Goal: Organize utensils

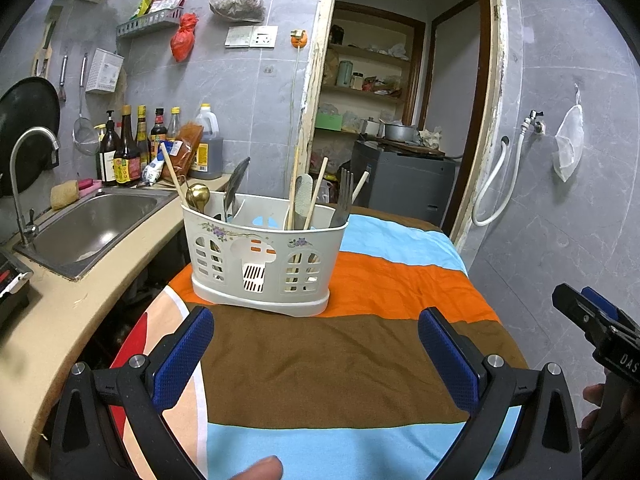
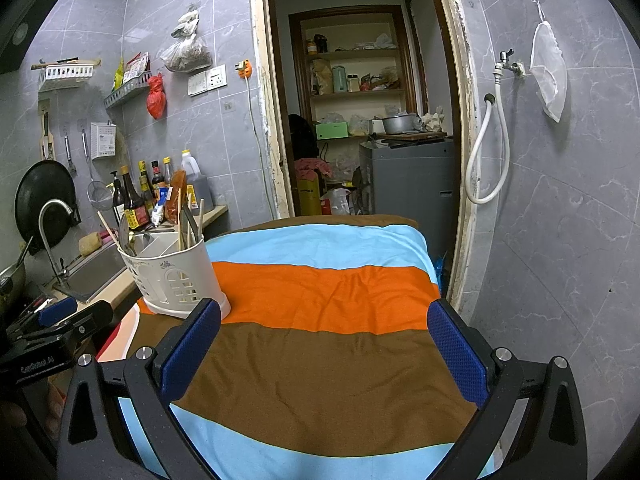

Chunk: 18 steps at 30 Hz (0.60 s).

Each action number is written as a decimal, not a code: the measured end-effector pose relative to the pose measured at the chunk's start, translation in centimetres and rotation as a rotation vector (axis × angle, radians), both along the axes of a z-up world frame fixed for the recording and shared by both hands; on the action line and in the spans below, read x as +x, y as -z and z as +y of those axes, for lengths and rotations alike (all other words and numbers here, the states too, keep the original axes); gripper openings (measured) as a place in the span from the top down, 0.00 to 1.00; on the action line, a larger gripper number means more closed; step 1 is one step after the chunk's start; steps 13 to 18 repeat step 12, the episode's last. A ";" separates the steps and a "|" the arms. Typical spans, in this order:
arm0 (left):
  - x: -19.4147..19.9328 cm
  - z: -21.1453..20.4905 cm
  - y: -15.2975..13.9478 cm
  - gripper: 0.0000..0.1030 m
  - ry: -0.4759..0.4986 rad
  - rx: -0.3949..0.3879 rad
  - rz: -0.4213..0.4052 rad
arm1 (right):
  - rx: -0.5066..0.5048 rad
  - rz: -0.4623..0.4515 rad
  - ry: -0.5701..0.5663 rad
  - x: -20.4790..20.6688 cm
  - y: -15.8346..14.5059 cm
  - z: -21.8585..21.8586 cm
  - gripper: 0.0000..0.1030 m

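Left wrist view: utensil caddy (image 1: 264, 256) near table (image 1: 340, 360) left edge, both claws (image 1: 316, 344) (image 2: 324, 344) gaping, empty. Risk: careless reach tips caddy, spilling fork (image 1: 343, 196), chopsticks (image 1: 316, 192).

Left gripper (image 1: 316, 340) frame: black, two triangular-cutout arms, one each side.
Left gripper pads (image 1: 182, 356): blue, textured with fine dimples.
Left gripper screws: round silver heads on top of each arm.
Right gripper (image 2: 324, 336) frame: black, same triangular cutouts and silver screws.
Right gripper pads (image 2: 460, 352): blue, dimpled.
Markings: white lettering on the black bodies, partly readable only.
Hands: fingertips show at near edges; no sleeve visible.
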State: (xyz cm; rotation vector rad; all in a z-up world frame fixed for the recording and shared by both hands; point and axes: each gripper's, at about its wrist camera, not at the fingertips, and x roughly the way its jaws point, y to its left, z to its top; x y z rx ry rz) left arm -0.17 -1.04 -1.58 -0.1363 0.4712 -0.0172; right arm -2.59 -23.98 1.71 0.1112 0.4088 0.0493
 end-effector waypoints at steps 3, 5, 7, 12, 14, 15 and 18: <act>0.1 0.0 0.1 0.00 -0.008 0.010 0.000 | 0.000 0.000 0.000 0.0 0.0 0.0 0.01; 0.1 -0.2 0.3 0.00 -0.006 0.020 0.002 | 0.000 0.000 -0.001 0.0 0.0 0.0 0.01; -0.1 -0.3 0.1 0.00 -0.004 0.019 0.002 | -0.001 -0.001 -0.001 0.0 0.0 -0.1 0.01; -0.2 -0.3 0.1 0.00 -0.005 0.017 0.003 | 0.000 0.000 0.000 0.1 -0.1 -0.1 0.01; -0.2 -0.3 0.1 0.00 -0.005 0.017 0.003 | 0.000 0.000 0.000 0.1 -0.1 -0.1 0.01; -0.2 -0.3 0.1 0.00 -0.005 0.017 0.003 | 0.000 0.000 0.000 0.1 -0.1 -0.1 0.01; -0.2 -0.3 0.1 0.00 -0.005 0.017 0.003 | 0.000 0.000 0.000 0.1 -0.1 -0.1 0.01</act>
